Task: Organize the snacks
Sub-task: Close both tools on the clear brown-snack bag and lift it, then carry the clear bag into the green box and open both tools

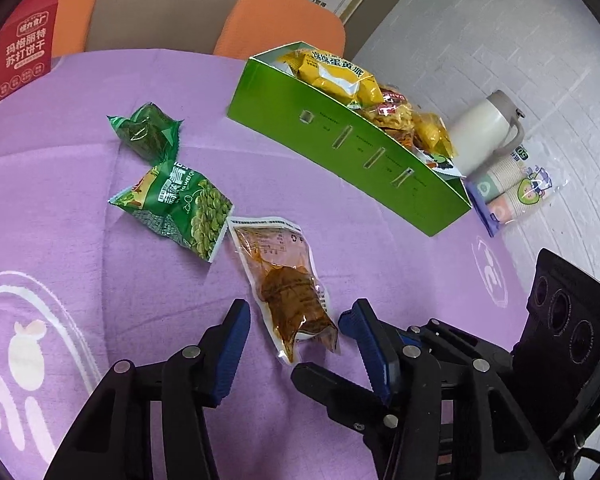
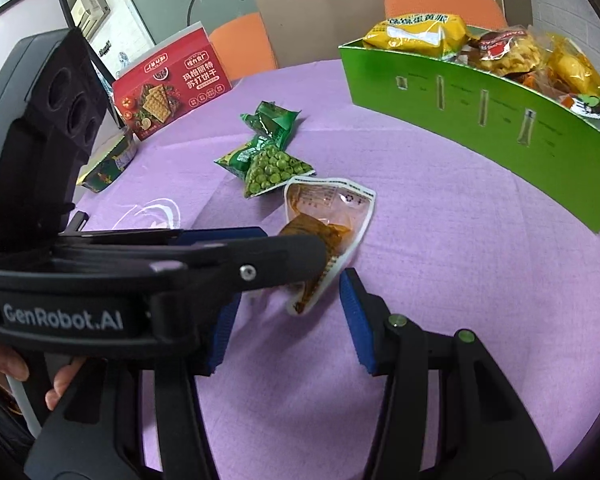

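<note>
Closing in on the brown pouch (image 1: pixel 290 284) with the left claw (image 1: pixel 296 320): its fingers are straddling the pouch's near end, pads not pressing yet, so it is reading as open. In the right wrist view the left claw's finger is lying over the pouch's near half, hiding any contact there. The right claw (image 2: pixel 290 316) is also sitting open, empty, the pouch's bottom corner poking between its fingers.

The pouch is lying flat on the purple counter (image 1: pixel 380 248), just beside the pea pack (image 1: pixel 176 208); a dark green pack (image 1: pixel 146 130) is sitting behind that. The green box (image 1: pixel 340 144), already piled with snacks, looks like the drop target, well apart up and to the right.

Doing it well, I'd say:
- pinching the bulky filled part, not the thin seal edge, which will likely slip
- only one claw taking it; the right one backing off
- lifting clear before swinging, so the pea pack is not dragged
- clearing the box wall and dropping into a gap in the pile
</note>
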`<state>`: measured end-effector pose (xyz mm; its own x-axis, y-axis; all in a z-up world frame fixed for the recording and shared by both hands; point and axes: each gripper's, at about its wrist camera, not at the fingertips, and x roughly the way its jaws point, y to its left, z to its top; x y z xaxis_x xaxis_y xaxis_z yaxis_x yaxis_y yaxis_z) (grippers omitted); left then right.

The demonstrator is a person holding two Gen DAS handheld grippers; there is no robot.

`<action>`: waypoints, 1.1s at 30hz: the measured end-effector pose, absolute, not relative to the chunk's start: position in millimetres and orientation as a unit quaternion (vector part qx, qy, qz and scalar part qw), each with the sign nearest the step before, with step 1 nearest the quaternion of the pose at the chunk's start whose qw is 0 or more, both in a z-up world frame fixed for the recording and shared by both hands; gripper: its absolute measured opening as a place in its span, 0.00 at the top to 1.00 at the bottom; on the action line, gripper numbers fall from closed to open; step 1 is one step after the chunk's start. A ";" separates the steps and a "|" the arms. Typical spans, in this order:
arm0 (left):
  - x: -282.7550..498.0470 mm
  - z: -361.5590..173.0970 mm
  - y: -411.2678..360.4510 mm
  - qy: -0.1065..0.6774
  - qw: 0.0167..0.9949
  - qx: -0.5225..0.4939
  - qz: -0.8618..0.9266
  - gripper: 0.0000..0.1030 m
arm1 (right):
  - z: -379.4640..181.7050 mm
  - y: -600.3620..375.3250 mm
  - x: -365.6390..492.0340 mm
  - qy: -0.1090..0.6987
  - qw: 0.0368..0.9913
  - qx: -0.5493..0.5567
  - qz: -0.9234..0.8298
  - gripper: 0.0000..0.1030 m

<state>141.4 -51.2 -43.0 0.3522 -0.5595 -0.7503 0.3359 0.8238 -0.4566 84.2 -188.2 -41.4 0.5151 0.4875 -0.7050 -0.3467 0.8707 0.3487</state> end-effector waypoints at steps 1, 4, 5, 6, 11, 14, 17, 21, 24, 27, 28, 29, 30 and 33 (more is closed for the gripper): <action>143.3 -44.6 -51.8 0.501 0.813 -0.115 -0.274 0.48 | -41.5 -187.8 85.2 0.429 0.866 0.084 0.243 0.54; 150.5 -51.2 -53.9 0.512 0.806 -0.118 -0.273 0.53 | -43.9 -190.7 87.0 0.432 0.865 0.092 0.236 0.61; 151.0 -51.5 -54.5 0.509 0.810 -0.111 -0.270 0.60 | -44.6 -192.7 85.3 0.433 0.864 0.098 0.237 0.62; 151.3 -51.6 -55.5 0.510 0.812 -0.104 -0.264 0.63 | -44.4 -193.6 83.6 0.432 0.864 0.099 0.236 0.63; 142.0 -47.8 -59.4 0.510 0.809 -0.106 -0.272 0.65 | -29.2 -203.2 70.1 0.411 0.876 0.104 0.230 0.63; 135.8 -33.2 -65.6 0.495 0.818 -0.099 -0.277 0.66 | -11.5 -214.8 67.8 0.382 0.887 0.117 0.230 0.63; 134.5 -10.8 -73.4 0.475 0.828 -0.089 -0.285 0.66 | 3.8 -227.7 68.9 0.354 0.899 0.127 0.227 0.63; 141.7 16.8 -91.9 0.452 0.839 -0.070 -0.294 0.66 | 21.6 -246.5 77.9 0.328 0.911 0.136 0.211 0.63; 152.7 32.4 -111.0 0.440 0.843 -0.057 -0.303 0.66 | 32.2 -263.3 89.0 0.310 0.918 0.145 0.200 0.63; 167.1 46.4 -130.2 0.427 0.847 -0.049 -0.314 0.66 | 36.3 -278.5 103.5 0.300 0.921 0.155 0.193 0.63; 173.4 49.5 -136.0 0.423 0.847 -0.049 -0.318 0.66 | 36.3 -282.7 109.8 0.301 0.922 0.155 0.188 0.63; 178.5 51.4 -140.4 0.422 0.847 -0.050 -0.320 0.66 | 36.2 -285.2 115.4 0.303 0.922 0.153 0.185 0.63; 185.6 52.0 -145.9 0.422 0.846 -0.052 -0.321 0.66 | 35.6 -287.5 122.6 0.306 0.922 0.150 0.182 0.63; 202.0 48.1 -161.4 0.424 0.845 -0.051 -0.322 0.66 | 31.9 -295.9 141.4 0.314 0.919 0.153 0.185 0.63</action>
